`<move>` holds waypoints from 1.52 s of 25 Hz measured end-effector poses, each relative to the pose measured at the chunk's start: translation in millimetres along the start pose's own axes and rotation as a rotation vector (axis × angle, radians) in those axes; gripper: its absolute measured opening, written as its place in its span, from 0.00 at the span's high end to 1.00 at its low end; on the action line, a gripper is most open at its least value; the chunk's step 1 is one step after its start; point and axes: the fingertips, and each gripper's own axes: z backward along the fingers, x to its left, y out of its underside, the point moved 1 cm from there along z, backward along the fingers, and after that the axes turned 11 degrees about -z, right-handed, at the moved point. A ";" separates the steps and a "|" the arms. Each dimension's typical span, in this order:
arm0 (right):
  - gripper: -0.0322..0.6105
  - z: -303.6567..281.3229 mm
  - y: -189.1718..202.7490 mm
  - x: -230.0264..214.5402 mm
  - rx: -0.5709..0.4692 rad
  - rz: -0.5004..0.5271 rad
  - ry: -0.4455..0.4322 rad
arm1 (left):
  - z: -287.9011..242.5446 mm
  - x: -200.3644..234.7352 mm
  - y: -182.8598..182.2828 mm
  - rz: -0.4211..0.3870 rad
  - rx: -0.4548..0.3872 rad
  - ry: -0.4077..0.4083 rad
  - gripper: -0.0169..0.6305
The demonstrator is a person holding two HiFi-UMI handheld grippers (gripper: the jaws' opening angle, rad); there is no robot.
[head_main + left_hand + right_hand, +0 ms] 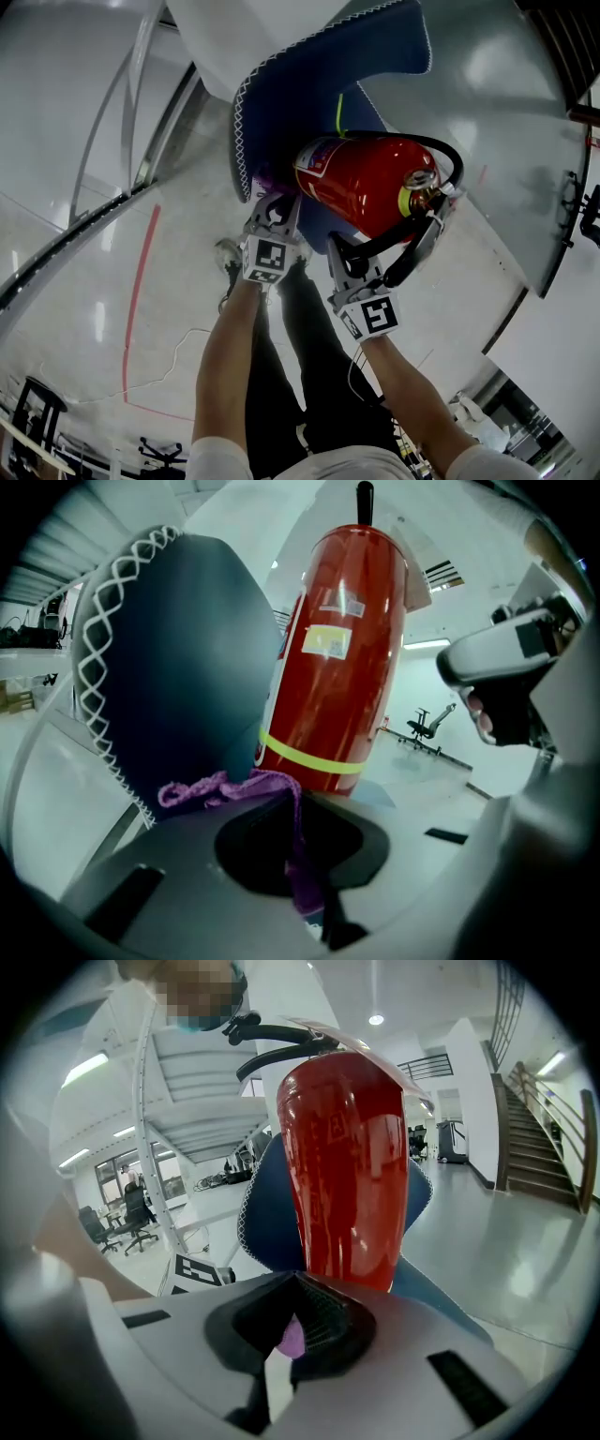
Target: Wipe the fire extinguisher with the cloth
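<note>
Holding one blue cloth point(300, 84) beside one red fire extinguisher point(361, 183) — two grippers at work
Left gripper point(300, 808) jaws are pinched together on the cloth's purple cord point(225, 785); right gripper point(295, 1321) jaws are closed too — a purple scrap point(292, 1337) between them, the extinguisher just beyond

Looks steeply down on a red fire extinguisher point(361, 183), valve and black hose point(452, 161) toward the right, in front of a blue pad point(309, 89) edged with white stitching. Shows the left gripper point(272, 210) at the extinguisher's left end, touching a scrap of purple cloth point(263, 177). Shows the right gripper point(345, 261) just under the red body. Takes in two bare forearms point(230, 356), dark trousers, and a glossy pale floor point(75, 309) with a red line point(141, 277).
</note>
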 end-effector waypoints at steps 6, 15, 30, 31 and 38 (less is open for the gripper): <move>0.93 3.4 -2.3 -3.7 -0.005 0.001 0.000 | 8.7 -0.8 -30.2 -0.005 -0.081 -0.011 0.94; 0.93 30.8 -8.4 -1.0 -0.012 0.013 0.006 | 40.1 -8.6 -89.0 -0.103 -0.171 0.027 0.94; 0.93 64.6 -51.2 20.5 -0.101 -0.009 -0.002 | 87.7 -27.0 -187.2 -0.187 -0.247 0.092 0.94; 0.93 67.2 -55.0 21.0 -0.105 -0.008 0.000 | 90.2 -30.0 -192.9 -0.191 -0.252 0.098 0.94; 0.93 85.8 -72.5 24.3 -0.128 -0.011 0.010 | 100.9 -38.2 -216.3 -0.196 -0.262 0.116 0.94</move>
